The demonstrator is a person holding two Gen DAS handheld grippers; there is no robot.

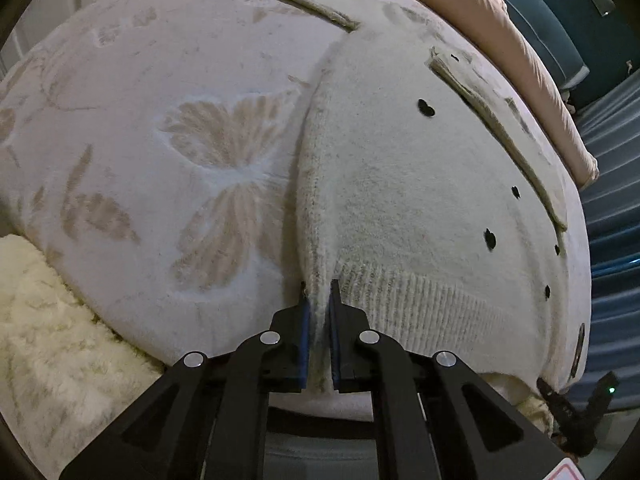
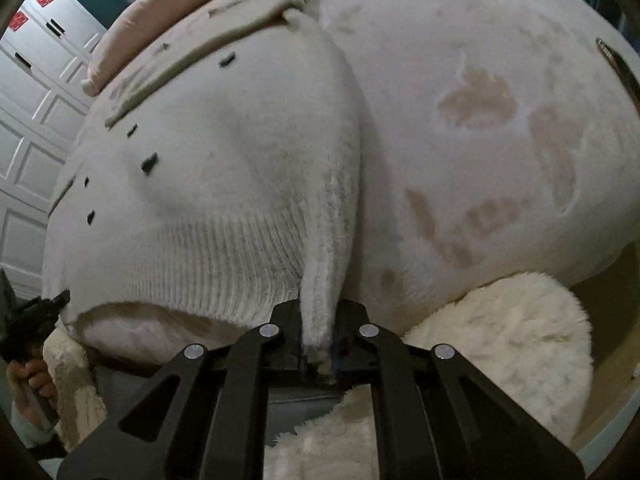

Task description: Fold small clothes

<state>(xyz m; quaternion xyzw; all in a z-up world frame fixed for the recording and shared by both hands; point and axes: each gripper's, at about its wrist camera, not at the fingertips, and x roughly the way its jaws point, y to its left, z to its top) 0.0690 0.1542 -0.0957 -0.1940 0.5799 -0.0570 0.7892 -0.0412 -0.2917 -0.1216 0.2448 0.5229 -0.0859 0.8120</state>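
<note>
The sweater (image 1: pixel 400 184) lies flat on the bed (image 1: pixel 160 100), its ribbed hem toward the person and small dark buttons down one side. The left tongs (image 1: pixel 318 312) are closed down on the hem's left corner, knit pinched between the blue pads. The right tongs (image 2: pixel 318 320) are likewise clamped on the right hem corner, a thick fold of ribbing bunched between them.

The step in hand looks like lifting the hem and carrying it up toward the collar (image 2: pixel 298 16) for a crosswise fold. To do it well, both corners should rise together and level, with the hem kept taut between the two grips so the middle does not sag. Carry them straight along the sweater's length, lay the hem square to the shoulders, and let go only once the knit rests on the cloth below.

The fluffy throw (image 2: pixel 500 340) at the bed's near edge could snag.
</note>
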